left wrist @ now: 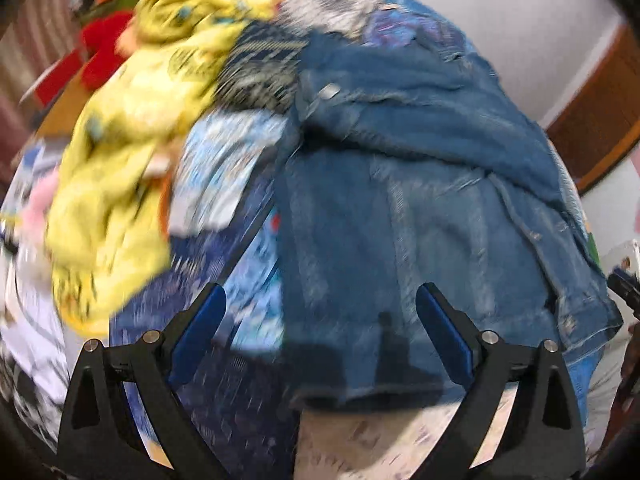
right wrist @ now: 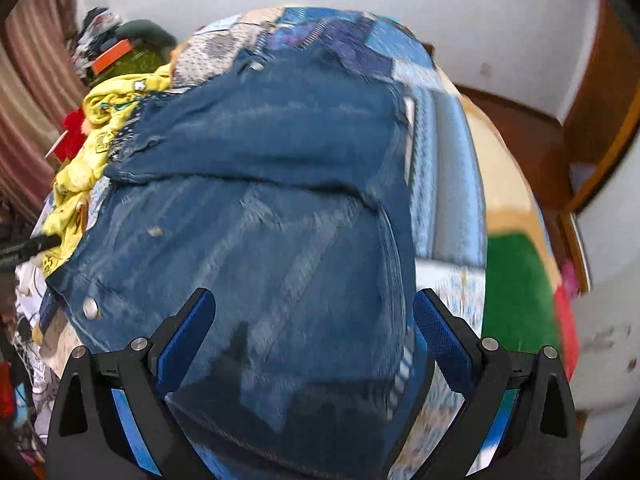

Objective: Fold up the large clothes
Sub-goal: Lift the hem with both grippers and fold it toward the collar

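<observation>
Lying folded on the bed, the denim jacket (right wrist: 256, 208) looks faded — both claws wide open, empty.

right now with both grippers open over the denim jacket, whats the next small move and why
Probably lower both grippers to the near hem of the denim jacket and pinch it. The left gripper and right gripper both stand open with nothing between their fingers, and the jacket lies partly folded, its upper part doubled over, on the patchwork cover. Gripping the hem would allow another fold.

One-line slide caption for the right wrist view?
Right gripper, jaws open and empty, above a folded denim jacket on a patchwork bedspread, yellow garment beside.
</observation>
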`<state>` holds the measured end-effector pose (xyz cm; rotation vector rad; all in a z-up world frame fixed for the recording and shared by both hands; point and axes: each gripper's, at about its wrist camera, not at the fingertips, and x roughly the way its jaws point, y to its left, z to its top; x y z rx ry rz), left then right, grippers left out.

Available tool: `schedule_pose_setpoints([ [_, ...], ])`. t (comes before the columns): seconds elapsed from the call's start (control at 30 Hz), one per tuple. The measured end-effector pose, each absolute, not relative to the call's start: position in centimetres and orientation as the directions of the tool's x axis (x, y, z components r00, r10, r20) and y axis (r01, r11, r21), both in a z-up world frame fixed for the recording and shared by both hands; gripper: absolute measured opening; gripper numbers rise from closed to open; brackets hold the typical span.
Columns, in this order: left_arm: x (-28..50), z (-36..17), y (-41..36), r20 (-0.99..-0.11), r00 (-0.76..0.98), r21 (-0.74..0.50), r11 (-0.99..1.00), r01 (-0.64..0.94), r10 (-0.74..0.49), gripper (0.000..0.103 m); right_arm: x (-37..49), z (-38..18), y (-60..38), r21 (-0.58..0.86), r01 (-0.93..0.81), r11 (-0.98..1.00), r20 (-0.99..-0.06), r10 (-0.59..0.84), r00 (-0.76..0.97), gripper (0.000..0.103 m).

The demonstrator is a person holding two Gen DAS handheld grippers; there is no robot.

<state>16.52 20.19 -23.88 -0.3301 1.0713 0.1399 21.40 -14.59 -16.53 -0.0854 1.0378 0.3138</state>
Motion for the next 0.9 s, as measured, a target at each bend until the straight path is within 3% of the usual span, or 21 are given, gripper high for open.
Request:
schedule_pose_setpoints([
  [0.2, 13.1, -25.8, 20.3, -0.871, 0.478, -0.308, 0.885, -0.348, -0.115, 0.095, 19.7, -18.1, -18.0, 0.255, -0.144, 0.956, -0.851, 0.292, 0.437, 0.099],
  [0.33, 12.4, -26.1, 19.8, -0.859, 0.492, -0.346, 0.87, -0.352, -0.143, 0.081, 18.6, -18.3, -18.8, 0.292, -0.103, 0.951, -0.84, 0.307, 0.447, 0.098],
  [0.43, 12.4, -25.9, 19.8, -0.844, 0.509, -0.377, 0.862, -0.339, -0.169, 0.071, 17.9, -18.2, -19.1, 0.316, -0.111, 0.942, -0.827, 0.33, 0.455, 0.085],
  [0.5, 12.6, -26.1, 19.5, -0.839, 0.509, -0.393, 0.861, -0.323, -0.192, 0.059, 17.5, -18.4, -19.4, 0.35, -0.117, 0.929, -0.816, 0.364, 0.45, 0.069],
  [0.6, 12.9, -26.4, 19.1, -0.844, 0.506, -0.374, 0.871, -0.318, -0.177, 0.051, 17.4, -18.5, -19.2, 0.404, -0.132, 0.905, -0.798, 0.419, 0.433, 0.049],
  [0.73, 12.7, -26.1, 19.4, -0.833, 0.531, -0.364, 0.877, -0.315, -0.155, 0.027, 17.5, -18.5, -18.7, 0.405, -0.136, 0.904, -0.792, 0.421, 0.442, 0.038],
  [0.8, 12.4, -25.5, 19.7, -0.817, 0.553, -0.381, 0.872, -0.308, -0.162, 0.021, 17.6, -18.0, -18.5, 0.394, -0.144, 0.908, -0.789, 0.414, 0.454, 0.02],
  [0.9, 12.4, -24.3, 19.7, -0.797, 0.584, -0.382, 0.878, -0.288, -0.155, 0.013, 17.9, -17.2, -18.1, 0.386, -0.177, 0.905, -0.778, 0.423, 0.465, 0.012],
])
